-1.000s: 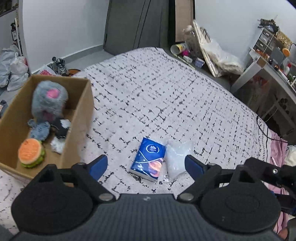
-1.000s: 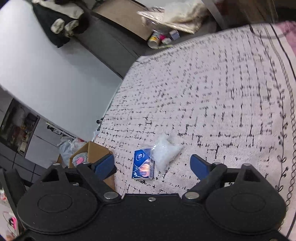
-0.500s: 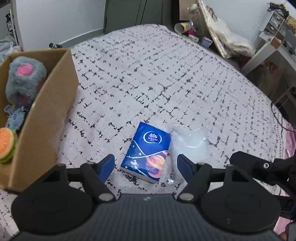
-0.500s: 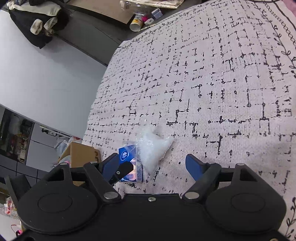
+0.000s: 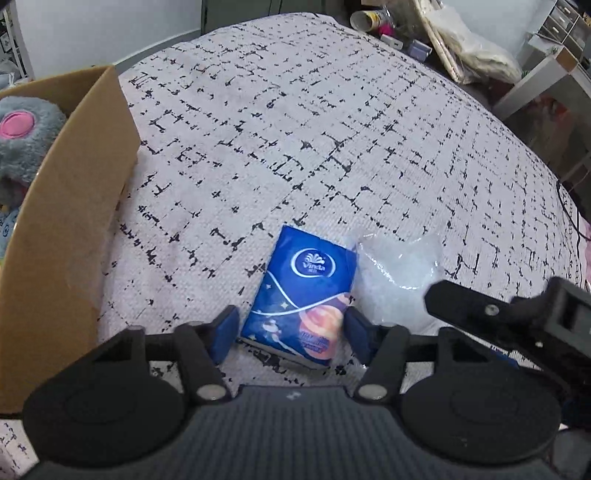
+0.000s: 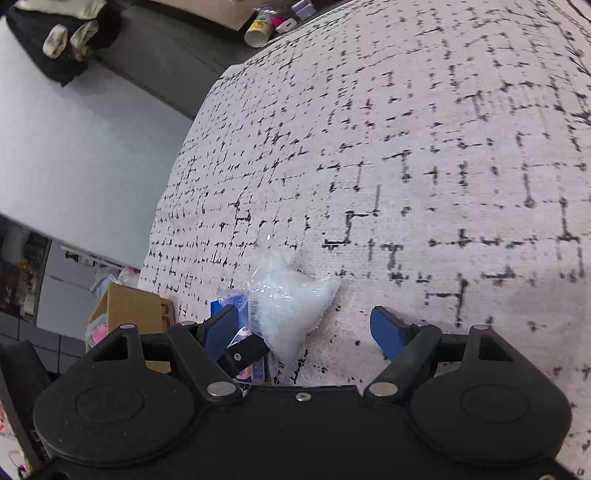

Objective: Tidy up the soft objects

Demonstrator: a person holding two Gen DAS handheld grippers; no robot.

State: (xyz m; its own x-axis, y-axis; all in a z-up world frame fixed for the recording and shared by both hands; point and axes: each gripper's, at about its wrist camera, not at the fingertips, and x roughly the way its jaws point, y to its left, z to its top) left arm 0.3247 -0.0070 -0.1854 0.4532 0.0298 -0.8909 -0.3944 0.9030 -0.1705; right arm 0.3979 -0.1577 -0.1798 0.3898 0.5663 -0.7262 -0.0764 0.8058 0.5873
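A blue tissue pack (image 5: 304,295) lies flat on the patterned bedspread (image 5: 295,129). My left gripper (image 5: 291,334) is open, with its blue fingertips on either side of the pack's near end. A clear plastic bag of white filling (image 5: 397,277) lies just right of the pack. My right gripper (image 6: 306,330) is open, and the bag (image 6: 291,306) lies between its fingertips, nearer the left one. The tissue pack (image 6: 240,321) shows partly behind the right gripper's left finger. The right gripper's arm (image 5: 517,314) reaches in over the bag's right side.
An open cardboard box (image 5: 70,192) stands at the left on the bed and holds a grey plush toy (image 5: 22,136). The box also shows in the right wrist view (image 6: 129,314). Clutter, a cup and bags lie on the floor beyond the bed's far edge (image 5: 424,33).
Both grippers have moved down and forward toward the bed. The left now straddles the tissue pack and has narrowed its opening. The right now straddles the plastic bag.
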